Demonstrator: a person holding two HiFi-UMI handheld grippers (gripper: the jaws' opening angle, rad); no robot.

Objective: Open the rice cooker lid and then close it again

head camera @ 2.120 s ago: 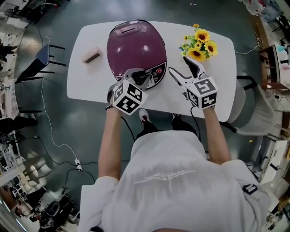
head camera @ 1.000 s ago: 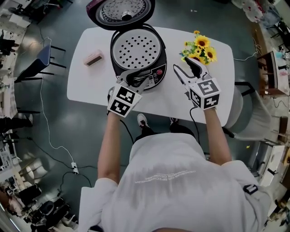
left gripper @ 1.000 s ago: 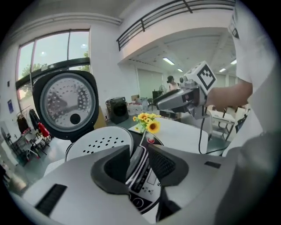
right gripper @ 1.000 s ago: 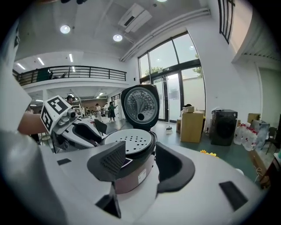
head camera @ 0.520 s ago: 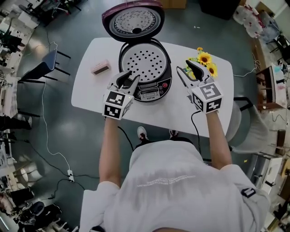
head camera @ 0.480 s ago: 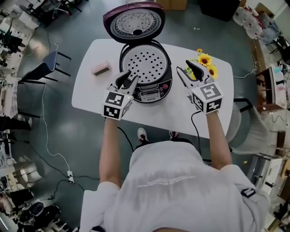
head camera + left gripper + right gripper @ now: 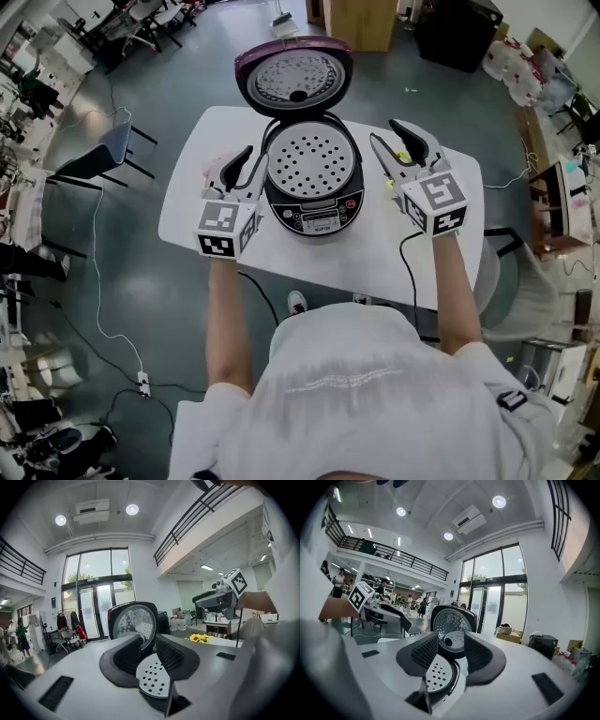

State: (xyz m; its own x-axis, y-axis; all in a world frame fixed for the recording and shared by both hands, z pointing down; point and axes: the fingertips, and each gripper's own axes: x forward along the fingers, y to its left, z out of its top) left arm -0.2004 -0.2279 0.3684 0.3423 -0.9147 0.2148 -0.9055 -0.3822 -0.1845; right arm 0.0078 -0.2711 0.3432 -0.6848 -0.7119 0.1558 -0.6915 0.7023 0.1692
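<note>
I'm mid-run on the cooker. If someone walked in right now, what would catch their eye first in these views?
First, the rice cooker at the middle of the white table, with its maroon lid standing open at the far side above a perforated inner tray. Next, the left tool and right tool, raised on either side of the cooker, jaws closing with nothing between them.

The lid, shut over the rice cooker two seconds back, is now standing open behind it, exposing the perforated tray inside. The left gripper, earlier at the cooker's front latch, is rising away to the cooker's left side. The right gripper is lifting from the cooker's front right to alongside its right flank. Both pairs of jaws are closing with nothing between them.
</note>
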